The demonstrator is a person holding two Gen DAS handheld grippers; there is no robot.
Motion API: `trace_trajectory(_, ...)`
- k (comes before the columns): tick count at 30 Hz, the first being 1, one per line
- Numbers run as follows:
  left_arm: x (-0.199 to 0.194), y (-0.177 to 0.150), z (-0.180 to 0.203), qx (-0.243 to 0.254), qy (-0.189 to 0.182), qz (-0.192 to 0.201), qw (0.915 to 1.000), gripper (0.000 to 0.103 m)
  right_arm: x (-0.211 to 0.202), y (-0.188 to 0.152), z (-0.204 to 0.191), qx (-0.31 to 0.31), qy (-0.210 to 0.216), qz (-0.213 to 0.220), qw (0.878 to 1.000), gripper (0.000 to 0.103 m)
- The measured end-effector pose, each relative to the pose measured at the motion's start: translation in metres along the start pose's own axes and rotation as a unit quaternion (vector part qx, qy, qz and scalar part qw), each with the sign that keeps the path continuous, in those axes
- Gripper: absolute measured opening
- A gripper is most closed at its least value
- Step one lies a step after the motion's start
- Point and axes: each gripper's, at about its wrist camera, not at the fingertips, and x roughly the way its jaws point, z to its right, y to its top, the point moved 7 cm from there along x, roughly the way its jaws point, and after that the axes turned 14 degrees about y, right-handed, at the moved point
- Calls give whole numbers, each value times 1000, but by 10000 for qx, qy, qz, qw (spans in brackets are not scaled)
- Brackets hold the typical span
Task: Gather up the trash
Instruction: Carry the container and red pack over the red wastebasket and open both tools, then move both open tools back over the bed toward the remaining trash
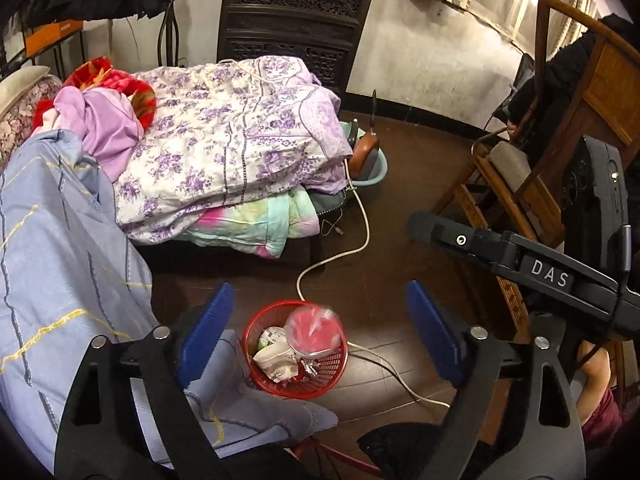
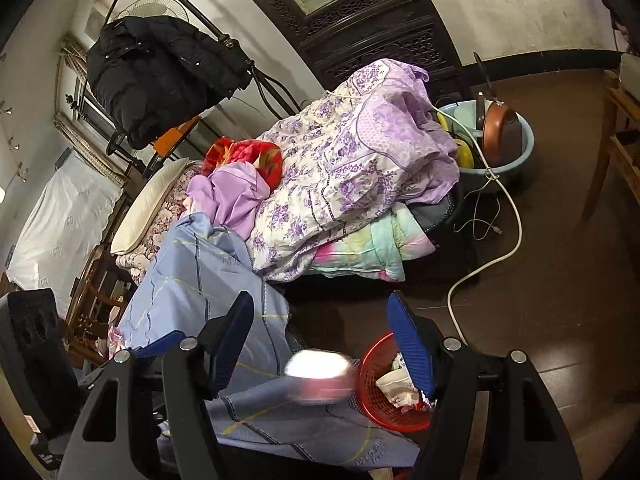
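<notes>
Trash: a blurred clear cup (image 1: 316,330) with a red lid hangs over the red basket (image 1: 332,364) at lower centre, gripped by neither tool. Left gripper (image 1: 320,336) and right gripper (image 2: 320,344) both stand spread, 2 blue pads bare.

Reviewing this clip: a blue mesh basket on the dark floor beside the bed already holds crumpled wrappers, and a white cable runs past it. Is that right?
Not quite: the mesh basket is red, not blue, as the left wrist view shows. The rest holds: it stands on the dark floor beside the bed, holds crumpled wrappers, and the white cable runs past it.
</notes>
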Motion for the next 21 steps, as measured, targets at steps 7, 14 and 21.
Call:
trace_trajectory(7,-9,-8,-47,-611,239,-86,9978,87,4,-7,-15,-145,47,-97,9998,69)
trace_trajectory(14,-38,-20,-81,-908,519,125,9944,87,8,-17,-48,-470,135,-200,9986,69)
trace_trajectory(21,-67,-30,-108,-1185,640,338,9903,87,9,-30,-87,-808,238,-285,9960,71)
